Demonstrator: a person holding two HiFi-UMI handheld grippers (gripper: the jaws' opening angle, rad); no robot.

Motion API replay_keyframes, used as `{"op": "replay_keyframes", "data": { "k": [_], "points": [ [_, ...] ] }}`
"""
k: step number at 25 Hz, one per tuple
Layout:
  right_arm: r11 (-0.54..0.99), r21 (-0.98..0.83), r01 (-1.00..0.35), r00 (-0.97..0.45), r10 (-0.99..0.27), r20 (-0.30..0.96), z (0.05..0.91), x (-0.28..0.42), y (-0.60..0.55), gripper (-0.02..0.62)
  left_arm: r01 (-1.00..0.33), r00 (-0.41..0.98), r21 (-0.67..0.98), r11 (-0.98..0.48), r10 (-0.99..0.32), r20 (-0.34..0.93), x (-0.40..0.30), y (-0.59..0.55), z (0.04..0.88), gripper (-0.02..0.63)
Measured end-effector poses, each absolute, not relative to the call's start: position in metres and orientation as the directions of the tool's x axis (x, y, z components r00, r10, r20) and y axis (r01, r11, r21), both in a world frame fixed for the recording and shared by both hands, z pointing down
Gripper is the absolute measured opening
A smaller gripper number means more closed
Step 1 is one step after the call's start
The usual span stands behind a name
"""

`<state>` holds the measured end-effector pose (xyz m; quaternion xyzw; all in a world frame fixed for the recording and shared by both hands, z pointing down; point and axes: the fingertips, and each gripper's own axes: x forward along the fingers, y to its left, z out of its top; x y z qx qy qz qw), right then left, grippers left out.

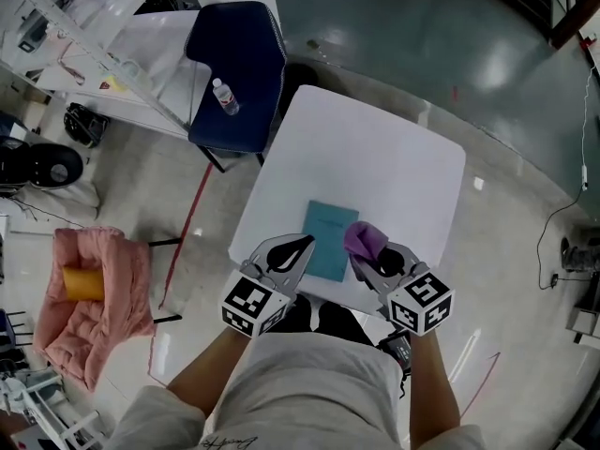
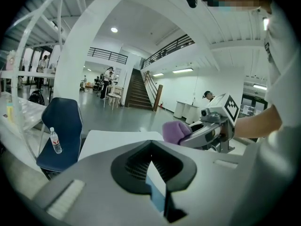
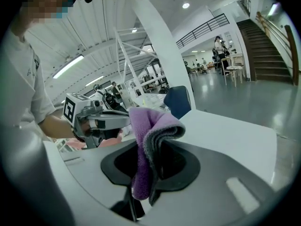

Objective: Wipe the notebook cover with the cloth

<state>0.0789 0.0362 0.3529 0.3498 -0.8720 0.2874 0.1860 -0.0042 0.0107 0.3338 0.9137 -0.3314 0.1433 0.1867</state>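
Head view, cloth (image 1: 366,236) clamped in right hand-held gripper (image 1: 362,253)

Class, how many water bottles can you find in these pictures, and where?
1. The water bottle rests on the seat of the blue chair beyond the white table; clutter at left may hide others.

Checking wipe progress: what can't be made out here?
Head view: marks on the notebook cover too small; cloth covers part of its right edge.
Left gripper view: only a notebook sliver shows past the left gripper.
Right gripper view: cloth in the right gripper hides the notebook.
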Motion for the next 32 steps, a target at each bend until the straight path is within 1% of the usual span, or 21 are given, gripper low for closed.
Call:
{"op": "replay_keyframes", "data": {
  "k": [9, 17, 32],
  "points": [
    [0.582, -0.386, -0.716, -0.696, -0.548, 0.464, 0.314, 0.085, 0.037, 0.110, -0.657, 0.742, 0.206, -0.725, -0.574, 0.347, -0.005, 0.010, 0.294, 0.000],
    [0.585, -0.402, -0.705, -0.709, -0.579, 0.401, 0.285, 0.080, 0.034, 0.109, -0.659, 0.742, 0.208, -0.723, -0.579, 0.338, -0.011, 0.007, 0.284, 0.000],
    [0.619, -0.362, -0.697, -0.716, -0.578, 0.391, 0.279, 0.078, 0.028, 0.103, -0.673, 0.729, 0.192, -0.714, -0.598, 0.332, -0.005, -0.001, 0.275, 0.000]
  ]
}}
